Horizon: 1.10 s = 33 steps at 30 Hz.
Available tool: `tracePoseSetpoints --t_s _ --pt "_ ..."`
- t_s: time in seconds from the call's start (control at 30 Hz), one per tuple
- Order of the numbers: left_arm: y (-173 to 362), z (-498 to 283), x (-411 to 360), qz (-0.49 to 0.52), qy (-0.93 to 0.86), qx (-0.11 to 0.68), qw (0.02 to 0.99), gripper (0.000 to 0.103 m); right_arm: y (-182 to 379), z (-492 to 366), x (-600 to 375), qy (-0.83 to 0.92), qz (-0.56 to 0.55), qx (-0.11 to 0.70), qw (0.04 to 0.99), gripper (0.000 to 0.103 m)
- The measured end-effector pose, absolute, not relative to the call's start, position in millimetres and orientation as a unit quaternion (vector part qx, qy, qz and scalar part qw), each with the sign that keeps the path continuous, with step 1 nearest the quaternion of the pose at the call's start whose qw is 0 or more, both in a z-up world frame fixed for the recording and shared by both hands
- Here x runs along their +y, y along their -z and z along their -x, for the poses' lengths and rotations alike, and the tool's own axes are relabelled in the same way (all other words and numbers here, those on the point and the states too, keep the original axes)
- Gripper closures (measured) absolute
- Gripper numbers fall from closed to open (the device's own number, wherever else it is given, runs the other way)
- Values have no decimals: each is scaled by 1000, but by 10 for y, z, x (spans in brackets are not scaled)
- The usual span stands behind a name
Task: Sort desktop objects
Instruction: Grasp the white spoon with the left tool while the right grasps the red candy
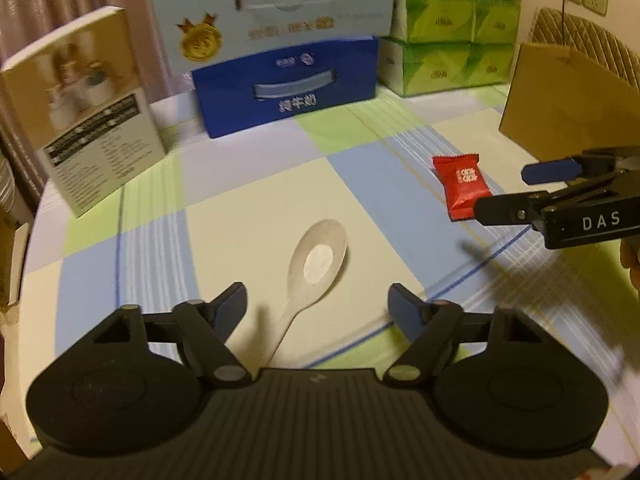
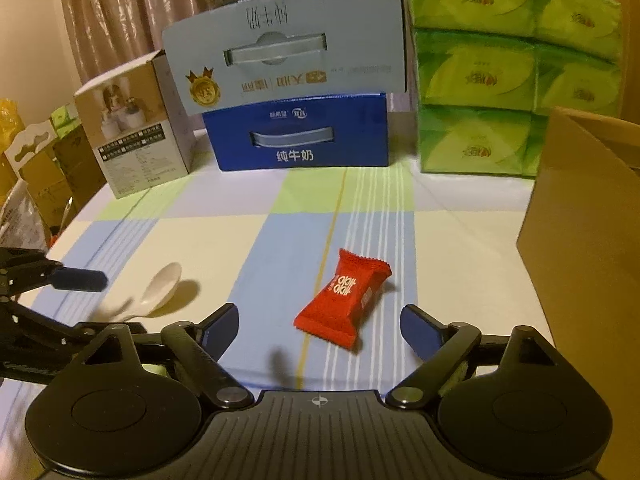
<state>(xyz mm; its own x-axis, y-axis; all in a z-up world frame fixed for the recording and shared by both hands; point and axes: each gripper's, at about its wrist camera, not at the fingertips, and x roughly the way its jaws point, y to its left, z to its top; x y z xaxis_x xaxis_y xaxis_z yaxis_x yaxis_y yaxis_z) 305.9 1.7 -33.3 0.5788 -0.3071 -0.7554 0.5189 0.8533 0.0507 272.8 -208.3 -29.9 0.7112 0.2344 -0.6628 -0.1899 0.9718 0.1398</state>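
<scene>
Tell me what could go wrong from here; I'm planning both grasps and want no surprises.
1. The white spoon lies flat with its thin handle pointing at the open left gripper; the fingers may slide over it or push it along the tablecloth.
2. The red candy packet is small and soft, so the open right gripper could pinch only a wrapper edge.
3. The two grippers are close together; closing in at once risks a bump.

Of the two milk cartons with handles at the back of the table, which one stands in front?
The dark blue milk carton stands in front, directly on the checked tablecloth; the taller pale blue milk carton rises behind it.
</scene>
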Motion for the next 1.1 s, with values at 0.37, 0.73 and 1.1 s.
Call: tracePoseSetpoints --t_s 0.37,0.73,1.1 --pt "519 -3271 -67 -137 237 398 876 61 454 -2974 -2008 -111 -34 365 924 19" --pt "489 -3261 -51 -97 197 424 878 93 542 -3094 -1875 -80 3 370 926 54" --pt "387 -2543 -81 -61 191 459 865 100 443 -2305 -2014 -116 9 426 897 79"
